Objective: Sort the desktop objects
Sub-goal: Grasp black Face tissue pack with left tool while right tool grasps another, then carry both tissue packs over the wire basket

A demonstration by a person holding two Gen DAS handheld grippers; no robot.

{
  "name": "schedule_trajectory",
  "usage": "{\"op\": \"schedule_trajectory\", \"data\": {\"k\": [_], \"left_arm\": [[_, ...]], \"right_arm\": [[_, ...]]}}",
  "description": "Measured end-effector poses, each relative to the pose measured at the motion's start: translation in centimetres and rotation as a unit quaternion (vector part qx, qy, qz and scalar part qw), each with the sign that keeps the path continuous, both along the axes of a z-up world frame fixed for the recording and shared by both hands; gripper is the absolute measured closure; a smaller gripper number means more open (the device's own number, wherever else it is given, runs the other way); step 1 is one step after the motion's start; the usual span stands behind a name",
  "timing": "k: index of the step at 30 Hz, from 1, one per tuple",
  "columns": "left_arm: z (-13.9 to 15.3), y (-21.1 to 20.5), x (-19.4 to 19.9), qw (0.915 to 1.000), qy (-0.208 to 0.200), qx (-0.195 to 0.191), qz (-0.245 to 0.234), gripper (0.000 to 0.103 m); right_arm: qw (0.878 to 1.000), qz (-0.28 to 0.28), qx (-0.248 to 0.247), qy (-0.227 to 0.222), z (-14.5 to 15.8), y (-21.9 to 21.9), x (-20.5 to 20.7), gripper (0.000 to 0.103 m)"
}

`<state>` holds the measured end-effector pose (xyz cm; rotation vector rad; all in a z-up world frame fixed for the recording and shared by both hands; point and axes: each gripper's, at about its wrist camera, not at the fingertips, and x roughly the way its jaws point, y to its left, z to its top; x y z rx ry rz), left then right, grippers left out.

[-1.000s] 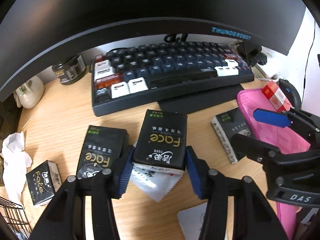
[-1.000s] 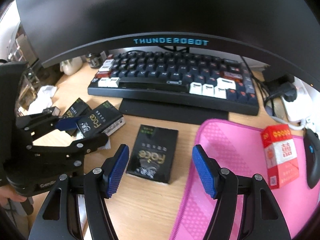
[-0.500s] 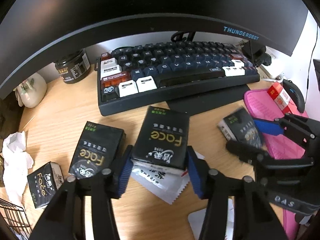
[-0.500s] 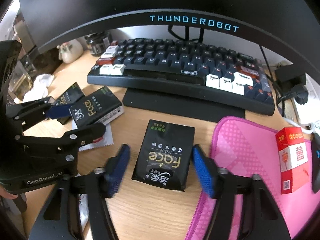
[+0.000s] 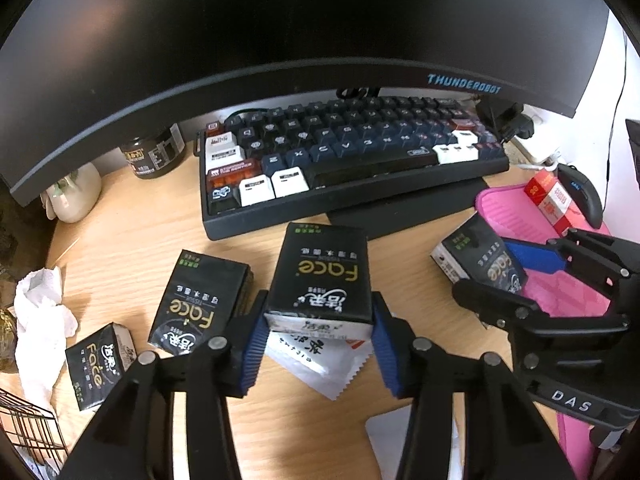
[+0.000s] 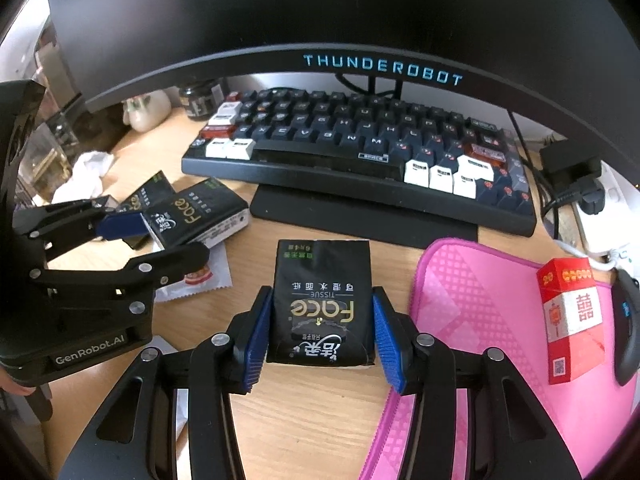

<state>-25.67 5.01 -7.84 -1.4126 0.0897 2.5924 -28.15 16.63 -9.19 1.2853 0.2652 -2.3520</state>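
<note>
My left gripper [image 5: 318,340] is shut on a black "Face" tissue pack [image 5: 320,280] and holds it above a white sachet [image 5: 324,364] on the wooden desk. My right gripper [image 6: 320,336] is shut on another black tissue pack [image 6: 322,304], which lies flat on the desk beside the pink mat [image 6: 500,320]. Two more black packs lie at the left in the left wrist view, a large one [image 5: 200,300] and a small one [image 5: 98,364].
A dark keyboard [image 5: 352,156] sits under a curved monitor [image 5: 280,40]. A red cigarette box [image 6: 570,316] and a black mouse [image 6: 626,328] lie on the pink mat. A dark jar [image 5: 154,156], a white figurine [image 5: 74,196] and crumpled tissue [image 5: 40,312] are at the left.
My right gripper has moved forward around the tissue pack on the desk and closed on it. My left gripper still holds its pack and has shifted slightly.
</note>
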Motion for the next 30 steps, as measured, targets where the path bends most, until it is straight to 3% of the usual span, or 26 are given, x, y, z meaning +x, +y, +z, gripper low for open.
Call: {"op": "schedule_trajectory", "data": {"k": [14,30], "left_arm": [[4.1,0.6,2.8,0.9992,0.039,0.001,0.000,0.050],[10.3,0.9,11.5,0.9934,0.115,-0.005,0.003,0.050]], "right_arm": [[0.999,-0.002,-0.012,0.033,3.4,0.5,3.1,0.055],[0.994,0.005,-0.036,0.101,9.2,2.0,12.0,0.055]]}}
